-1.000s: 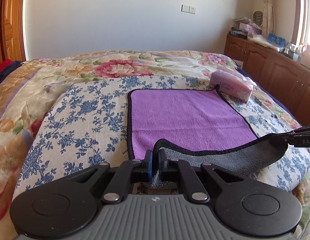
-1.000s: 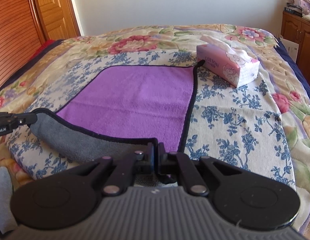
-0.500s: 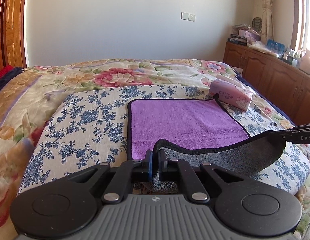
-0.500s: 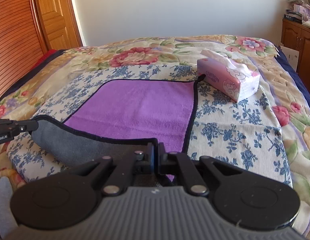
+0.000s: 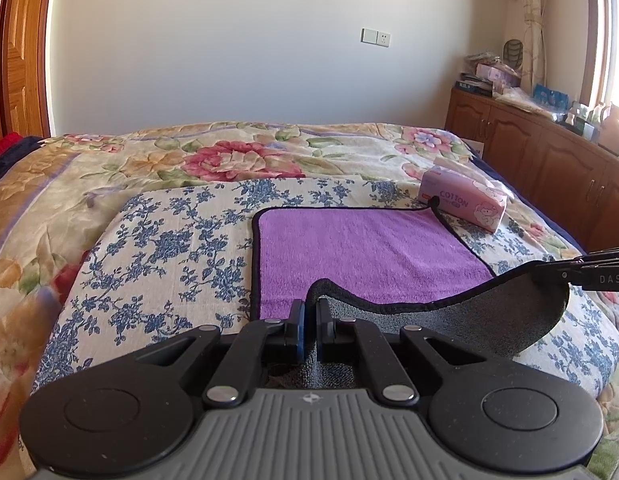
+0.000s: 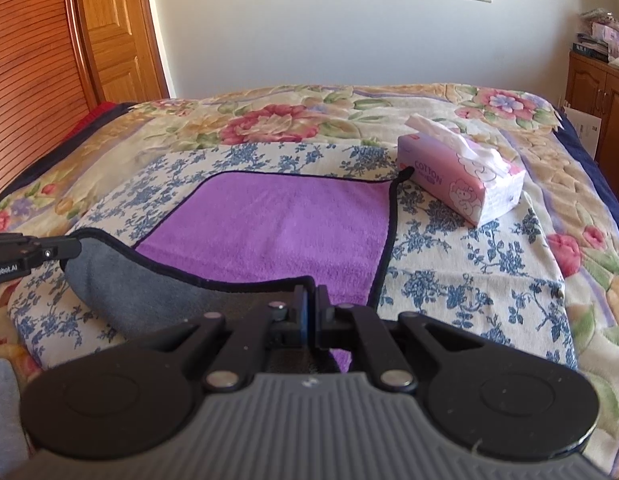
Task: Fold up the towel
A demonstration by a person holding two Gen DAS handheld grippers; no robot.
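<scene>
Towel (image 5: 361, 252) lengthwise away; both tongs (image 5: 309, 312) (image 6: 312, 304) pinch near edge.

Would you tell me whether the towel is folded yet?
Not yet: the towel lies mostly spread, purple side up, only its near edge lifted by the left gripper and right gripper.

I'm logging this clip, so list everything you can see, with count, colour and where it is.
towel: one, purple top, grey underside, black trim, flat on the bed, near edge lifted
tissue pack: one, pink, at the towel's far right corner
blue-flowered cloth: one, cream and blue, under the towel
floral quilt: one, cream, pink and green, covering the bed
cabinet: one, brown wood, cluttered top, right wall
left gripper: black, shut on near left corner
right gripper: black, shut on near right corner
</scene>
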